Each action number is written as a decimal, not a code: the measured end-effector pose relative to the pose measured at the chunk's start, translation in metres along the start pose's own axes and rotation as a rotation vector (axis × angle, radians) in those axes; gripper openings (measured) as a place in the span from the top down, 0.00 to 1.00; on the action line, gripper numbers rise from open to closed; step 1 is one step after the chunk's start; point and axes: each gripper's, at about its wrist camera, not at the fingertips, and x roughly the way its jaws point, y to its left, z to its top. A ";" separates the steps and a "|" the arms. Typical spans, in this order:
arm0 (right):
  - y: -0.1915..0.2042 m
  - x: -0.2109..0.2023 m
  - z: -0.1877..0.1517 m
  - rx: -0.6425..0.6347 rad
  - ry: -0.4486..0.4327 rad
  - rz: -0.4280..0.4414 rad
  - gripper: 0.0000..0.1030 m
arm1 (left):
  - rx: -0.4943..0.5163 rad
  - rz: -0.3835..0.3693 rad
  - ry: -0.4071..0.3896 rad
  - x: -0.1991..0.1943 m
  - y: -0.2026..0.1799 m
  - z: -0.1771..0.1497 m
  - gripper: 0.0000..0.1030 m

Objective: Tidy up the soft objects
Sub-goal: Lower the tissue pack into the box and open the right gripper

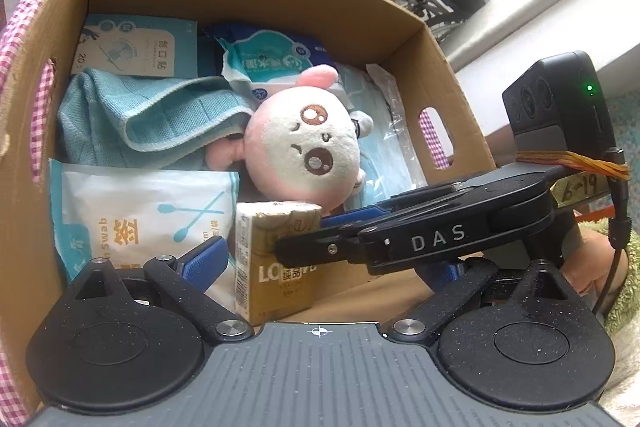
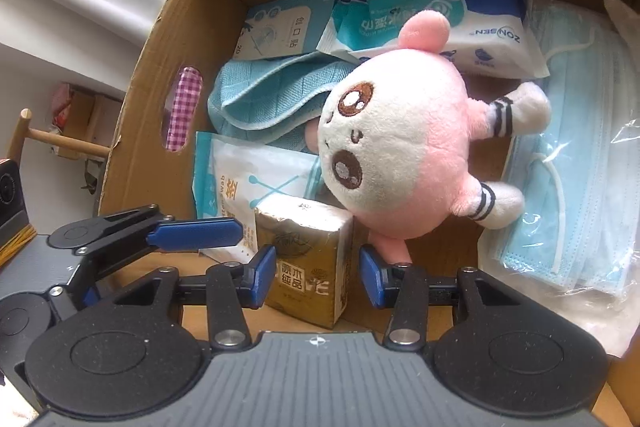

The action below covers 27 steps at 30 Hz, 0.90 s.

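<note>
Between the half-open right hand-held gripper [image 2: 318, 277] fingers, unpinched: tissue pack [image 2: 308, 259], plush toy [image 2: 400, 155] just beyond.

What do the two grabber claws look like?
Both are black with blue ribbed pads, round black hinge discs and a grey ridged base. The right gripper has white "DAS" lettering, a black box with a green light, orange rubber bands and a black cable. A fuzzy green sleeve shows behind it.

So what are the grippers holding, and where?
Left gripper: nothing, open. Right gripper straddles the gold tissue pack at its lower sides; one pad touches, the other looks slightly off, so a real grip cannot be told.
</note>
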 end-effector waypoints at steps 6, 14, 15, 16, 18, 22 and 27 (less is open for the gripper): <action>0.012 -0.023 -0.006 -0.041 -0.078 -0.021 0.52 | 0.057 0.012 -0.134 -0.039 -0.009 -0.010 0.02; 0.031 -0.061 -0.012 -0.072 -0.206 -0.030 0.52 | 0.100 0.037 -0.319 -0.085 -0.013 -0.027 0.01; 0.032 -0.067 -0.013 -0.070 -0.230 -0.015 0.52 | 0.092 0.034 -0.329 -0.088 -0.012 -0.029 0.01; 0.035 -0.072 -0.015 -0.071 -0.251 -0.002 0.52 | 0.083 0.028 -0.338 -0.091 -0.011 -0.031 0.01; 0.041 -0.086 -0.021 -0.074 -0.304 0.021 0.50 | 0.071 0.014 -0.351 -0.097 -0.010 -0.037 0.01; 0.051 -0.110 -0.040 -0.079 -0.405 0.057 0.42 | 0.081 0.008 -0.369 -0.104 -0.013 -0.052 0.01; 0.054 -0.127 -0.077 -0.072 -0.477 0.092 0.41 | 0.095 -0.004 -0.348 -0.103 -0.020 -0.072 0.01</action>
